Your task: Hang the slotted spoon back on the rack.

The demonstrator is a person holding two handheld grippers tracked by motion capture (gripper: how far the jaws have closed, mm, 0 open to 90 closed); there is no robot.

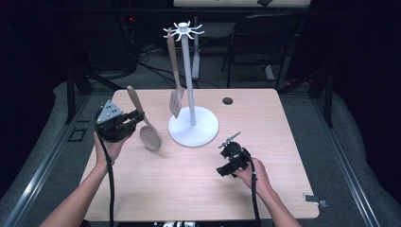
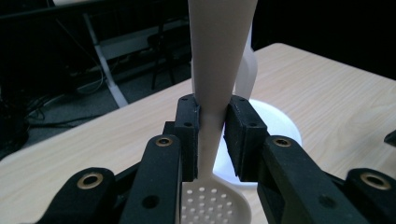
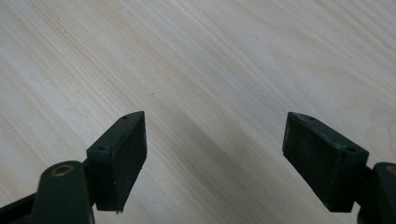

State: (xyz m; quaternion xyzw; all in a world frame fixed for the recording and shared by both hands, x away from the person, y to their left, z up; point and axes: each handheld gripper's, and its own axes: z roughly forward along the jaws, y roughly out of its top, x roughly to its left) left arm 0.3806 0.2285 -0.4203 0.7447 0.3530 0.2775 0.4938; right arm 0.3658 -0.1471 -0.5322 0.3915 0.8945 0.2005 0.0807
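Skimmer [image 1: 149, 136] beside white stand [image 1: 193, 126]

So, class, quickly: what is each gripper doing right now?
Left gripper: shut on the skimmer spoon, gripping its handle.
Right gripper: open, holding nothing, above the table.

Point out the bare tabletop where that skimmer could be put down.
Bare: the light wooden table between the two forearms, and its right side beyond the round white rack base. Crowded: the left gripper, beige perforated skimmer, and hanging beige slotted spatula cluster beside that base.
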